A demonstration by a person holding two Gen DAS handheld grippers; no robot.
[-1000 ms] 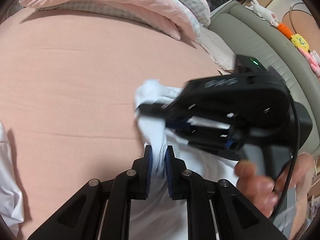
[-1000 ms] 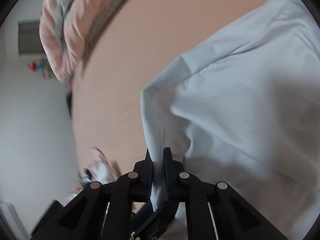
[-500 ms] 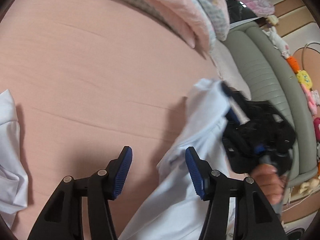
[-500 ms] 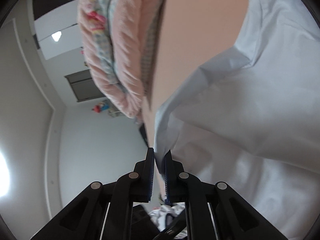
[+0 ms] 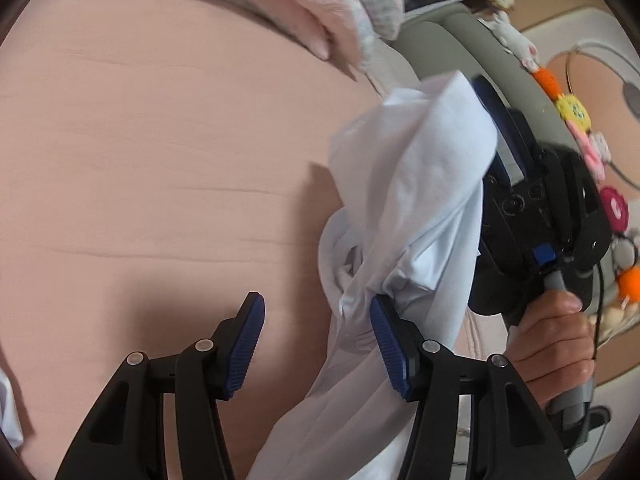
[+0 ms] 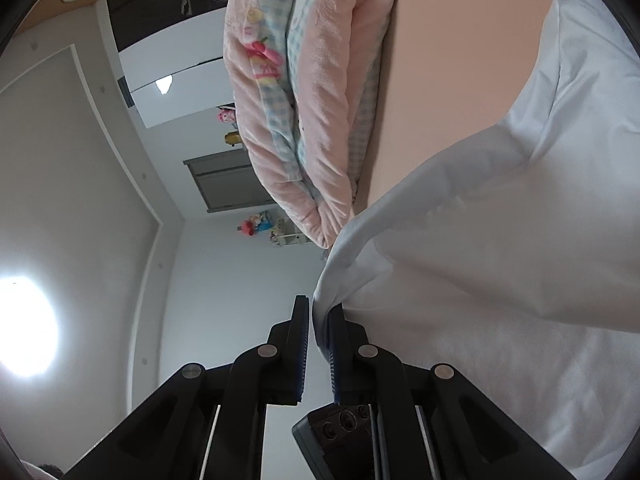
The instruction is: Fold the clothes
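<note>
- At 9 o'clock in my left wrist view lies the bed (image 5: 152,152), its pink sheet flat with a few faint creases; a sliver of another white cloth (image 5: 9,412) peeks in at the lower left edge.
- At 6 o'clock sits my left hand-held gripper (image 5: 316,344), blue pads spread wide with nothing between them. The right pad touches the white garment (image 5: 420,200); the left pad is over bare sheet.
- The garment hangs bunched at about 3 o'clock of that view, lifted off the bed at its top and trailing down to 5 o'clock past my right pad.
- At 12 to 1 o'clock a folded pink quilt (image 5: 320,12) rests on the far end of the bed.
- Further right, the right hand-held gripper (image 5: 486,98) pokes up behind the garment's top edge, and a hand (image 5: 552,344) grips its handle at 4 o'clock (the cloth hides the fingertips here).
- Along the far right edge a grey padded rail (image 5: 500,76) carries a row of small plush toys (image 5: 574,110).
- In my right wrist view, the ceiling and a bright lamp (image 6: 24,328) fill 9 o'clock.
- At 6 o'clock the right hand-held gripper (image 6: 318,340) is nearly closed, pinching a fold of the white garment (image 6: 500,280).
- The cloth spreads from there to 3 o'clock, with the quilt (image 6: 312,100) at 12 o'clock and the pink bed (image 6: 460,60) beside it.
</note>
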